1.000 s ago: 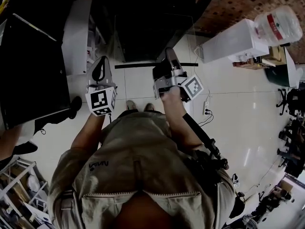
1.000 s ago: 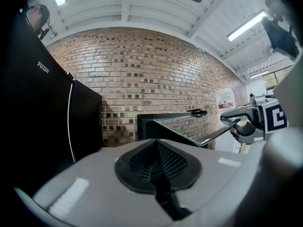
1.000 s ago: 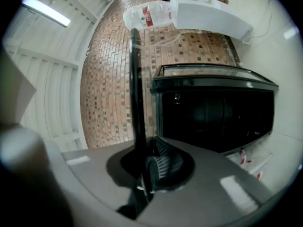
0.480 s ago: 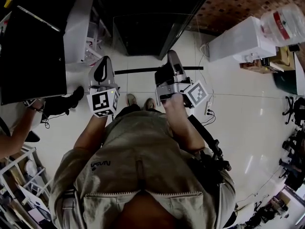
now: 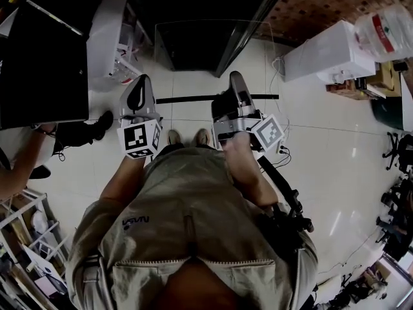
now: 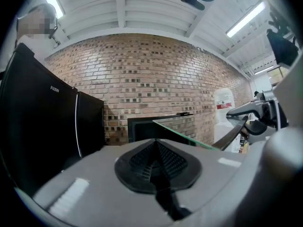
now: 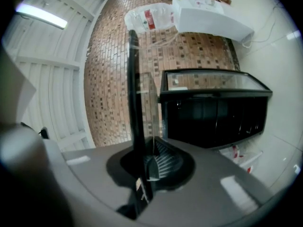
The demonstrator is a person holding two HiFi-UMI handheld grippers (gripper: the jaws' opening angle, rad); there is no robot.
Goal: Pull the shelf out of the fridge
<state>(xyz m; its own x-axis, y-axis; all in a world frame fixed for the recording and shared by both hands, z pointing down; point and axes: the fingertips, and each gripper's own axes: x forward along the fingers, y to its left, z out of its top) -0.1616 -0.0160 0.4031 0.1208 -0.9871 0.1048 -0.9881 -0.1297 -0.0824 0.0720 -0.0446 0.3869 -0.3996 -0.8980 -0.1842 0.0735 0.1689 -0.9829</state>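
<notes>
Closest in, the person in the beige shirt [image 5: 187,225] is standing on a white tiled floor [image 5: 335,173] and holding both forearms out ahead, side by side, elbows only a little bent.

The left forearm [image 5: 119,183] is carrying the left hand-held gripper [image 5: 141,82], which is lying flat and pointing at the fridge. In its own view the jaws are pressing together with nothing between them, so it's gripping nothing. The shelf's near end is sitting just beside it; I can't tell if they're touching.

The right forearm [image 5: 248,173] is carrying the right hand-held gripper [image 5: 235,82], and this one is rolled over onto its side. Its jaws are clamping narrow on the shelf [image 5: 187,99], biting down on the black front trim with the glass pane running out past the fingertips.

So the shelf is hanging level in the air over the floor, between the person and the fridge [image 5: 193,44], with the trim bar spanning the gap between the two grippers and the clear glass reaching toward the dark cabinet. How much gap is left to the fridge, I can't tell.

Off to the left a big black cabinet [image 5: 39,63] is standing. Farther back right, a white unit [image 5: 326,53] and a water jug [image 5: 387,28] are sitting by the brick wall [image 5: 322,5].
</notes>
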